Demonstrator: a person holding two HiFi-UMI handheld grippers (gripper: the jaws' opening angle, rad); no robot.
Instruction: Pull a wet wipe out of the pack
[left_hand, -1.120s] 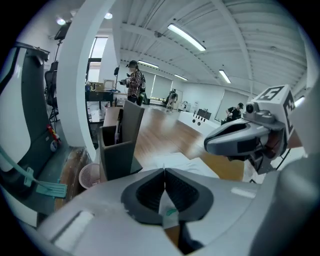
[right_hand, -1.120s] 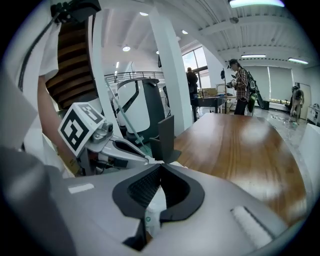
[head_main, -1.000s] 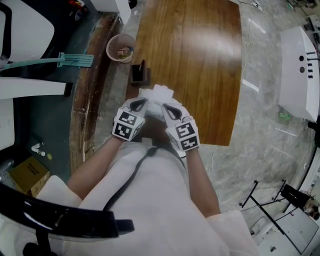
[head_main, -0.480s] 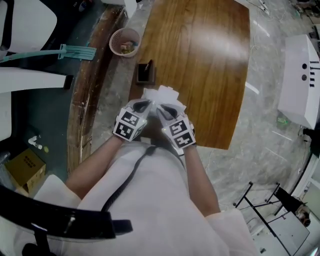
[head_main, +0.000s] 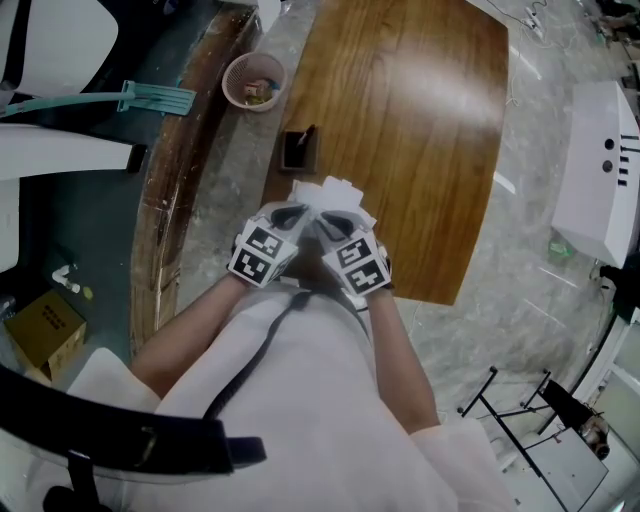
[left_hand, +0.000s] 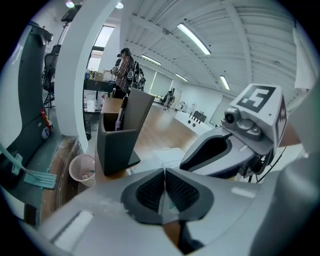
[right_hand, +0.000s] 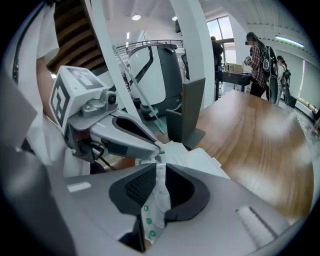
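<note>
The white wet wipe pack lies on the brown table close to its near edge, partly covered by both grippers. My left gripper is at the pack's left end, and its pads are shut on a thin white edge of the pack with a green mark. My right gripper sits close beside it, shut on a strip of the pack's white film with green dots. The pack's top shows beyond the right gripper. No wipe can be seen sticking out.
A dark pen holder stands on the table just beyond the pack. A pink waste basket sits on the floor at the far left. White machines and chairs surround the table, and people stand far off in the room.
The right gripper has sunk a little and drawn closer to the left one over the pack. The left gripper has stayed in place.
</note>
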